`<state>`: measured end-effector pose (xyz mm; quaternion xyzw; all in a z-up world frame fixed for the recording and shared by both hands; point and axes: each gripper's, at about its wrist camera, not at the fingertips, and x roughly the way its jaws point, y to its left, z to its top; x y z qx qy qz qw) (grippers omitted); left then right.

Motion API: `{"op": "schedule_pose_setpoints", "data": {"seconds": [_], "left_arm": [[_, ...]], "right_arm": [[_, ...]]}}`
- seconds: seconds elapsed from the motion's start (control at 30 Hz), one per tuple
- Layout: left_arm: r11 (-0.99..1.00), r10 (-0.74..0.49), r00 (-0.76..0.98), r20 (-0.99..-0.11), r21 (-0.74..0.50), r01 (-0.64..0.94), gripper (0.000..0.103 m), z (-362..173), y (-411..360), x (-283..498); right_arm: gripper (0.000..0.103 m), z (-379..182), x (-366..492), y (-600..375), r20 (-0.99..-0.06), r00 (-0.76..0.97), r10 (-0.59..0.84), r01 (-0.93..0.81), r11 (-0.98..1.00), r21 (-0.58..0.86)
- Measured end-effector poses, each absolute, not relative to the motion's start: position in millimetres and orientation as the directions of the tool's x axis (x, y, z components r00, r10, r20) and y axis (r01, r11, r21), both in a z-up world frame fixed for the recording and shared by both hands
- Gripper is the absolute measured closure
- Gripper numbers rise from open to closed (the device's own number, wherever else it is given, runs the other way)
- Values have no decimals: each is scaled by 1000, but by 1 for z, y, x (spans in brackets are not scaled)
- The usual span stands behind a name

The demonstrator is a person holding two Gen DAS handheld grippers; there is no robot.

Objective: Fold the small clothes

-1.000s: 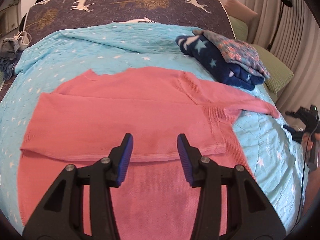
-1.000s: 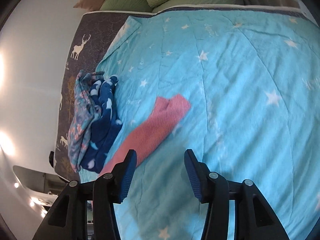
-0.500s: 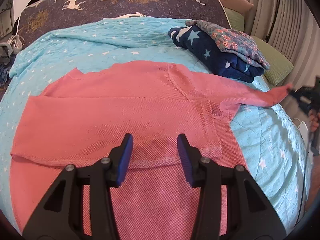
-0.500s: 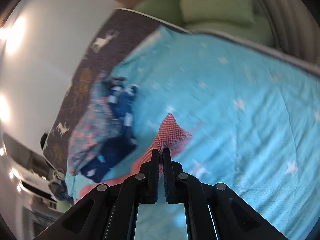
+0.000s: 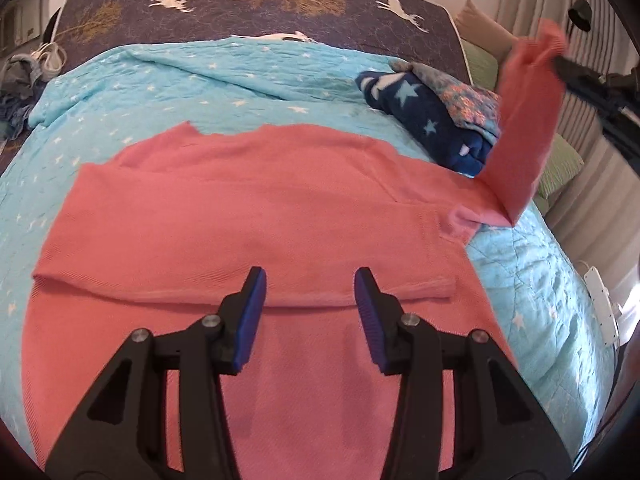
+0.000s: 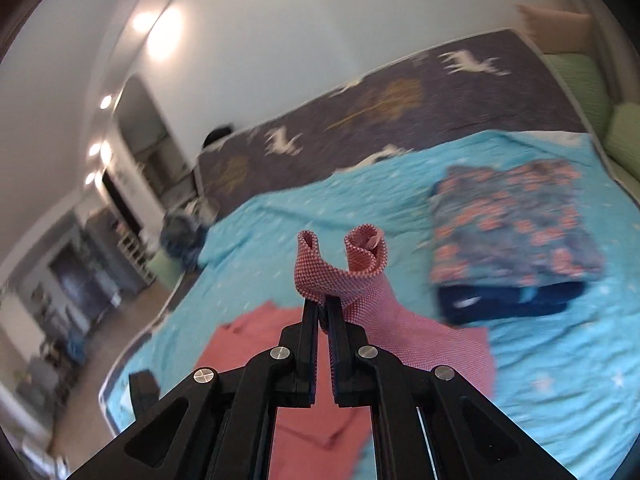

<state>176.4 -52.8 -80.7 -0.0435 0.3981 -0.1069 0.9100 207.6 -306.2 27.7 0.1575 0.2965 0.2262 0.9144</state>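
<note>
Right gripper [image 6: 322, 312] jaws pinch sleeve [image 5: 524, 120] cuff, lifted. Left gripper [image 5: 306, 304] jaws wide over sweater [image 5: 240, 208]. Best: carry sleeve left across body, lay flat, pin hem.

Left wrist view sits low over the pink sweater [image 5: 256, 216], facing 12 o'clock; right wrist view looks across, sharing the folded pile [image 6: 516, 224].

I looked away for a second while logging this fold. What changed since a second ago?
The right gripper, open a second ago, shut on the pink sweater's sleeve and lifted it off the blue quilt. The left gripper stayed open over the sweater body; the folded stack did not move.
</note>
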Motion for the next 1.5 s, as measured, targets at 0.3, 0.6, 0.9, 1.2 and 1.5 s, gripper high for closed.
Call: {"op": "schedule_pose_setpoints", "data": {"seconds": [0.3, 0.6, 0.9, 1.2, 1.5], "left_arm": [[972, -231, 654, -720, -206, 117, 53, -87, -11, 164], [900, -435, 592, -679, -356, 253, 50, -80, -38, 178], [871, -475, 494, -729, -309, 382, 101, -81, -105, 226], [655, -731, 511, -453, -255, 712, 101, 23, -89, 141], [661, -517, 367, -773, -88, 745, 82, -76, -94, 72]], "right_arm": [[70, -41, 194, -228, -614, 446, 651, -484, 753, 447], [67, -54, 188, -340, -679, 625, 385, -176, 917, 358], [55, -62, 192, -371, -712, 623, 323, -104, 937, 334], [52, -68, 190, -380, -707, 629, 323, -63, 928, 368], [50, -72, 171, -387, -740, 609, 286, -42, 943, 330]]}}
